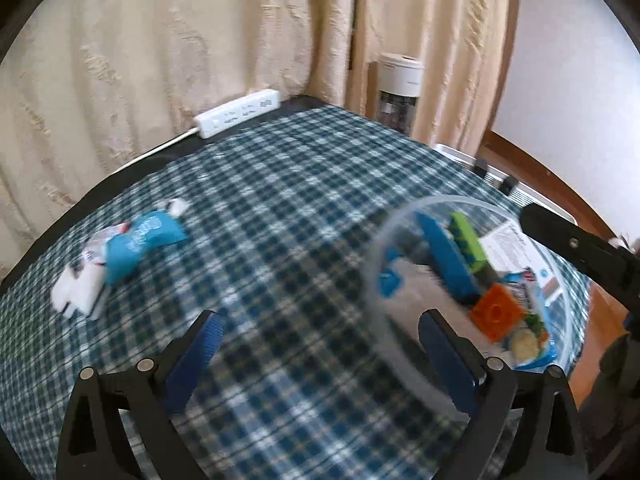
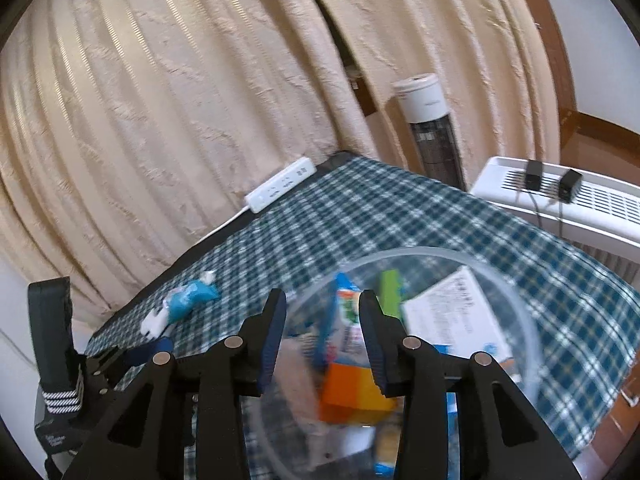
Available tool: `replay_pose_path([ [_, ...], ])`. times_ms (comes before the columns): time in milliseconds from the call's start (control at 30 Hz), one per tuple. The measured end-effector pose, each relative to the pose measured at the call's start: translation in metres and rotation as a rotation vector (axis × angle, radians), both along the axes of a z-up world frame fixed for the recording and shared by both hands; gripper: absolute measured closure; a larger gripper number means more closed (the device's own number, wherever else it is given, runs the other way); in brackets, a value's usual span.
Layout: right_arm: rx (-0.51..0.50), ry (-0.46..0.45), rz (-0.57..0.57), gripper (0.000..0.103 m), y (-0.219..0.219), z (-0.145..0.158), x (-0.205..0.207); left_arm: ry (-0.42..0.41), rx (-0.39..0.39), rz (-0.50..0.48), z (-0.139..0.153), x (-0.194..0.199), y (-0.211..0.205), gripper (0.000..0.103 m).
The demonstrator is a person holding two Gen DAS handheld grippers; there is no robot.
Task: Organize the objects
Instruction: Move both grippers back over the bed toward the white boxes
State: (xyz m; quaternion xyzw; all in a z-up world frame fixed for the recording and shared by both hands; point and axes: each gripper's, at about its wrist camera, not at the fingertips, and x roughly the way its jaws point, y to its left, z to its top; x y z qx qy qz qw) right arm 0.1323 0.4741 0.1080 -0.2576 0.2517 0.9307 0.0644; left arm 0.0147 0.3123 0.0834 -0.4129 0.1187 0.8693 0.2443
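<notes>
My left gripper [image 1: 320, 344] spread, empty; right gripper [image 2: 322, 320] parted over bowl [image 2: 532, 332]. Blue packet [image 1: 140, 240] near counter's left edge, blurred, probably slippery; could slide off.

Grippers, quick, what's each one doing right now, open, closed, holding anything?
Left gripper: open, holding nothing, above the checked tablecloth.
Right gripper: open, nothing between its fingers, poised over the clear bowl.

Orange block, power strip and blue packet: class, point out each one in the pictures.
Orange block [image 1: 497, 311], left wrist view, on its top face.
Power strip [image 2: 280, 190], right wrist view, middle of its white top.
Blue packet [image 1: 140, 240], left wrist view, on its blue wrapper.
</notes>
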Motion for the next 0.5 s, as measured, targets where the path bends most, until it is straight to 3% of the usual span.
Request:
replay_pose_path([
  [500,0.001,-0.019,0.174,0.062,-0.075,0.005,-0.037,0.064,-0.039,0.179,0.011,-0.03,-0.099,0.002],
])
